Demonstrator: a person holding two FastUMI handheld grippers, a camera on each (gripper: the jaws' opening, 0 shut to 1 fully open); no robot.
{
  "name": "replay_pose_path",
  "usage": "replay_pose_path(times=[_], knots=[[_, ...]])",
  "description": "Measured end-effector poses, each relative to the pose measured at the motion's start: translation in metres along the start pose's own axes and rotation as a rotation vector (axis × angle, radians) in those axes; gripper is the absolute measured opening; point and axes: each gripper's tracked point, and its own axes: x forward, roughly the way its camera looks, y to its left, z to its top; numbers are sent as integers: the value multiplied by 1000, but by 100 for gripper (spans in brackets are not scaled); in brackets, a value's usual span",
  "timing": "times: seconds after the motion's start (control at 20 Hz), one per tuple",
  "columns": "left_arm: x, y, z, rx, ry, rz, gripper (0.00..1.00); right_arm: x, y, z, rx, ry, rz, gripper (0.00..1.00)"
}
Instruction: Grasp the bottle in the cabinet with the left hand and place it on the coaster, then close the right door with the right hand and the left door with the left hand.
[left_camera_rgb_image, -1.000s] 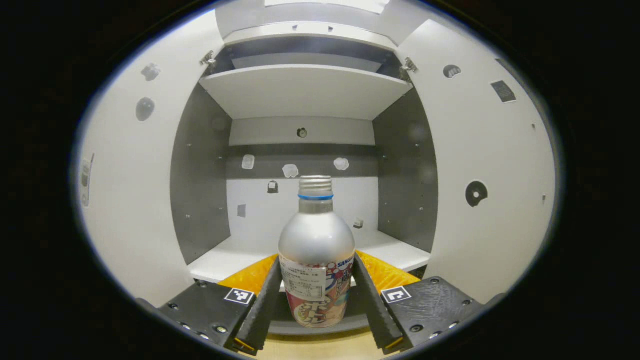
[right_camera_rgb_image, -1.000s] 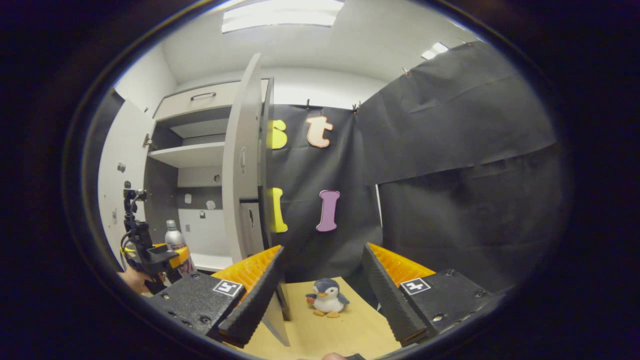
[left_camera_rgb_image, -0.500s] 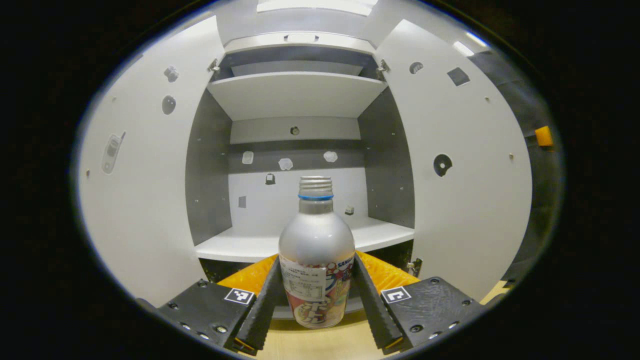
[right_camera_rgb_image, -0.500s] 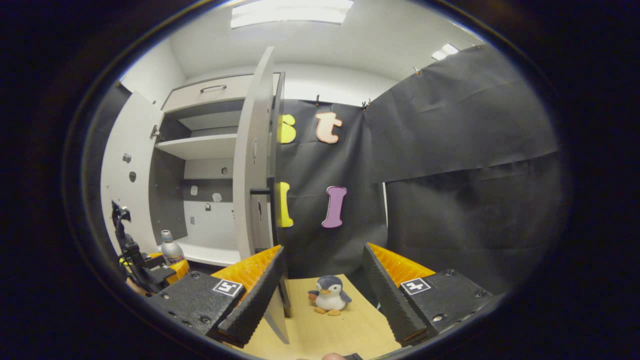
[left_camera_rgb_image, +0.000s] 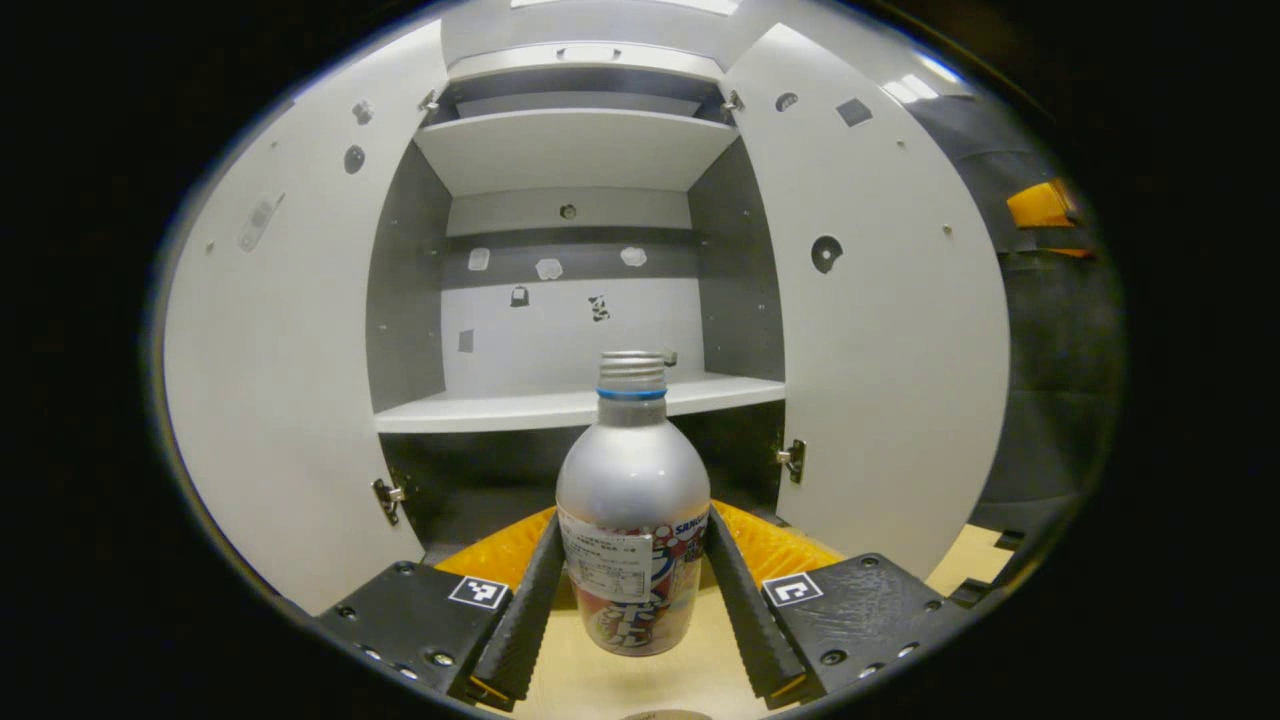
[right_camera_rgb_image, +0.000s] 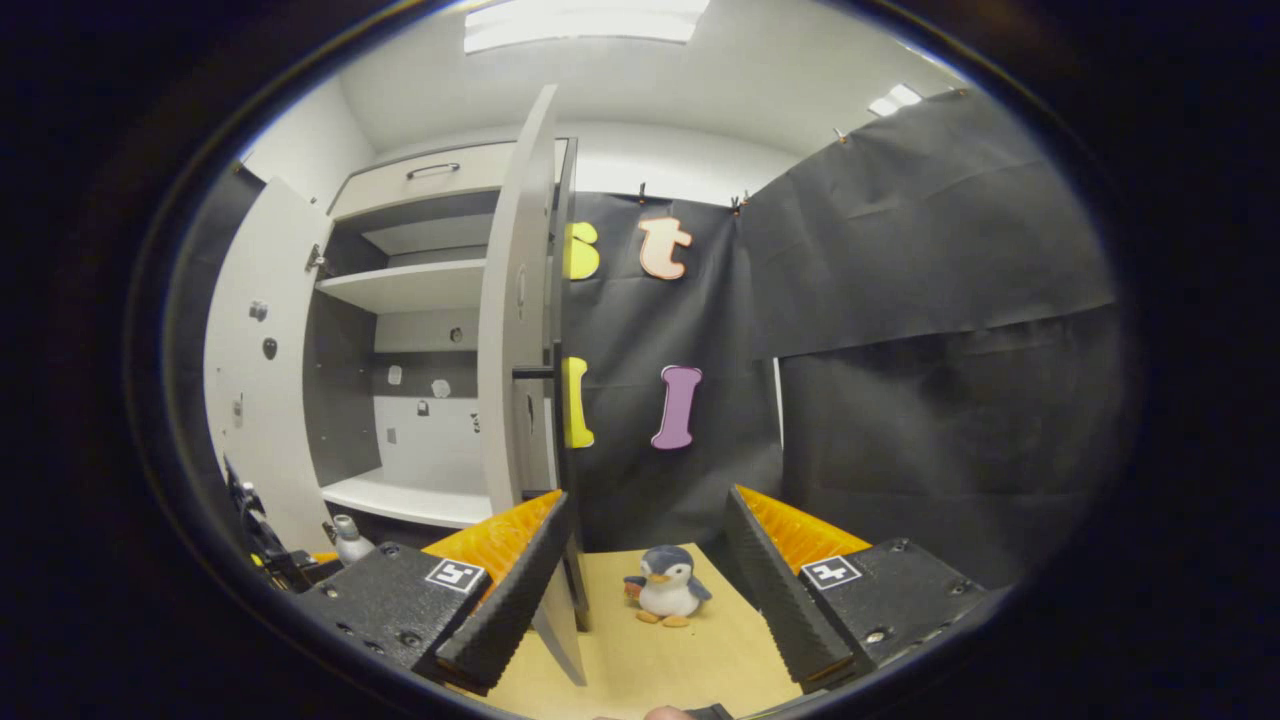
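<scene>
A silver bottle (left_camera_rgb_image: 632, 500) with a printed label and a blue neck ring stands upright between my left gripper's (left_camera_rgb_image: 632, 525) fingers, which are shut on its lower body. It hangs in front of the open cabinet, below the level of the white shelf (left_camera_rgb_image: 560, 408), over the wooden table (left_camera_rgb_image: 610, 680). A pale round rim (left_camera_rgb_image: 665, 714) peeks in at the bottom edge; I cannot tell whether it is the coaster. In the right gripper view the bottle's cap (right_camera_rgb_image: 347, 528) shows low on the left. My right gripper (right_camera_rgb_image: 645, 505) is open and holds nothing, just right of the right door's edge (right_camera_rgb_image: 520, 330).
Both cabinet doors stand wide open: the left door (left_camera_rgb_image: 280, 380) and the right door (left_camera_rgb_image: 880, 350). A small penguin toy (right_camera_rgb_image: 668, 590) sits on the table ahead of the right gripper. Black cloth (right_camera_rgb_image: 930, 350) walls off the right side.
My left gripper has drawn the bottle back out of the cabinet and down, so the shelf now sits above the bottle's base. The right gripper has hardly moved.
</scene>
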Motion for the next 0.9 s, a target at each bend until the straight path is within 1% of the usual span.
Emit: replay_pose_path(times=[0.1,0.35,0.5,0.6,0.75,0.9], knots=[[-7,-2,-16,8,22,-11,77,0,5,-2,-4,6,6,100],[-21,-12,-53,3,76,-38,78,0,19,-9,-32,24,15,98],[-25,-13,-80,10,119,-34,77,-1,20,-5,-34,15,-9,100],[-28,-13,-96,-8,145,-33,78,-1,20,-4,-23,16,-26,99],[-31,-13,-115,-6,168,-32,78,-2,24,-6,-4,32,-27,100],[-35,-18,-134,-1,191,-38,77,-5,18,-5,7,38,-62,99]])
